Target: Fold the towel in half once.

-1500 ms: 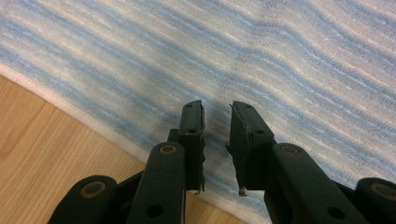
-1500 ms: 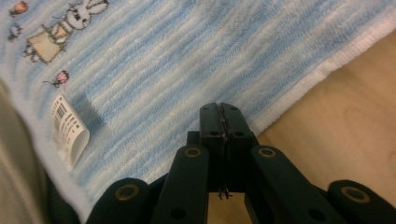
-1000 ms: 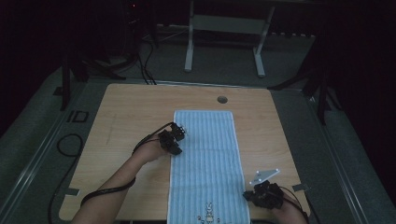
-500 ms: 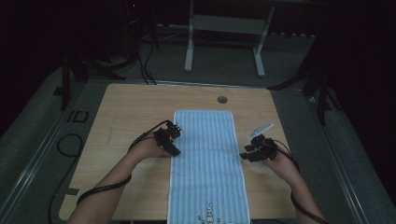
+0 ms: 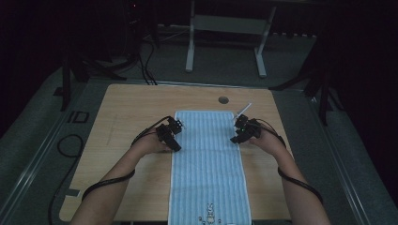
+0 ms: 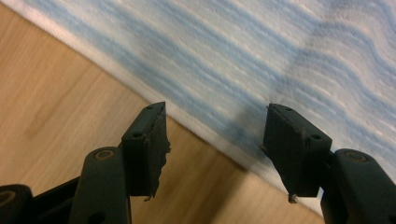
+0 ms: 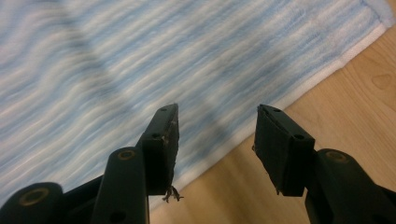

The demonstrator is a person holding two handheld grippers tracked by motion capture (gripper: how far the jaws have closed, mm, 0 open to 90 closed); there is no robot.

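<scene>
A long pale-blue striped cloth towel (image 5: 206,159) lies flat down the middle of the light wooden table (image 5: 122,108), running from the centre of the high view to its bottom edge, where a small rabbit print (image 5: 210,213) shows. The left gripper (image 5: 172,136) sits at the towel's left long edge and the right gripper (image 5: 240,133) at its right long edge, level with each other near the far end. In the left gripper view (image 6: 215,140) the jaws stand apart over the white hem, one above bare wood, one above the stripes, gripping nothing. The right gripper view (image 7: 217,140) shows the same: jaws released, straddling the hem. Both pairs of jaws have just been opening. A second ago the right gripper was at the lower right of the high view, by the towel's near corner; now it is farther up the right edge.
</scene>
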